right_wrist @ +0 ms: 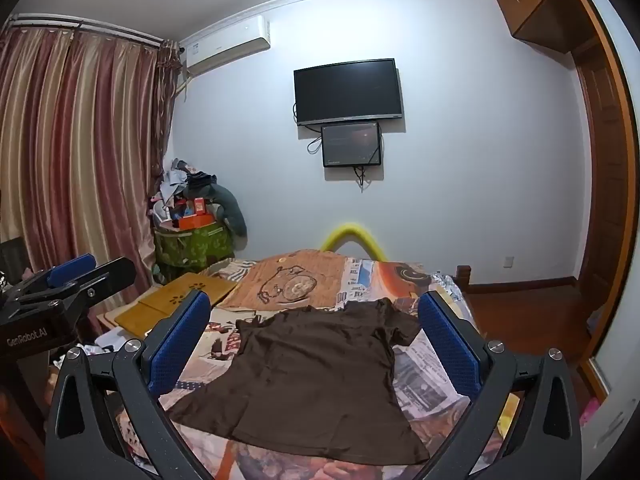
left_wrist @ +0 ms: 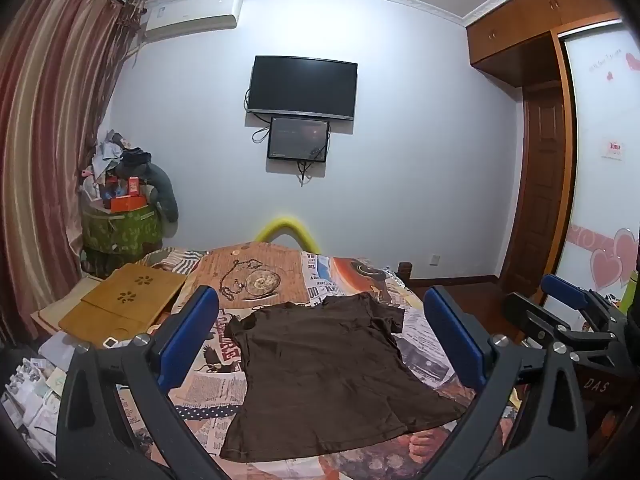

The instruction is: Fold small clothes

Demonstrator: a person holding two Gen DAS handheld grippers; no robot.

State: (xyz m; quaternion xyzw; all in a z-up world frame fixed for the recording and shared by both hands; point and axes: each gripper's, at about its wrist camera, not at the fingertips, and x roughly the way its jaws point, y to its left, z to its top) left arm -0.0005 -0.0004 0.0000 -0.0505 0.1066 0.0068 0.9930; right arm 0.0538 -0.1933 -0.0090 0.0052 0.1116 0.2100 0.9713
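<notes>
A small brown T-shirt point(left_wrist: 320, 372) lies spread flat on the bed point(left_wrist: 424, 364), on a bedcover printed with newspaper and cartoon pictures. Its hem is at the near edge of the bed and its collar points to the far wall. The short sleeves lie out to both sides of the T-shirt.

The left tool point(left_wrist: 320, 340) hangs above the near edge of the T-shirt with its blue pads point(left_wrist: 188, 336) spread wide, one on each side of the T-shirt, and nothing between them. The right tool point(right_wrist: 316, 344) hangs just beside it in the same way, also spread wide and holding nothing. Neither tool touches the T-shirt.

Left of the T-shirt, a wooden lap tray point(left_wrist: 120, 304) rests on the bed edge. Beyond the T-shirt, a yellow foam tube point(left_wrist: 288, 232) stands up behind the far end of the bed. Higher on the wall behind it hangs a dark TV point(left_wrist: 302, 88) with a smaller screen point(left_wrist: 298, 138) under it.
</notes>
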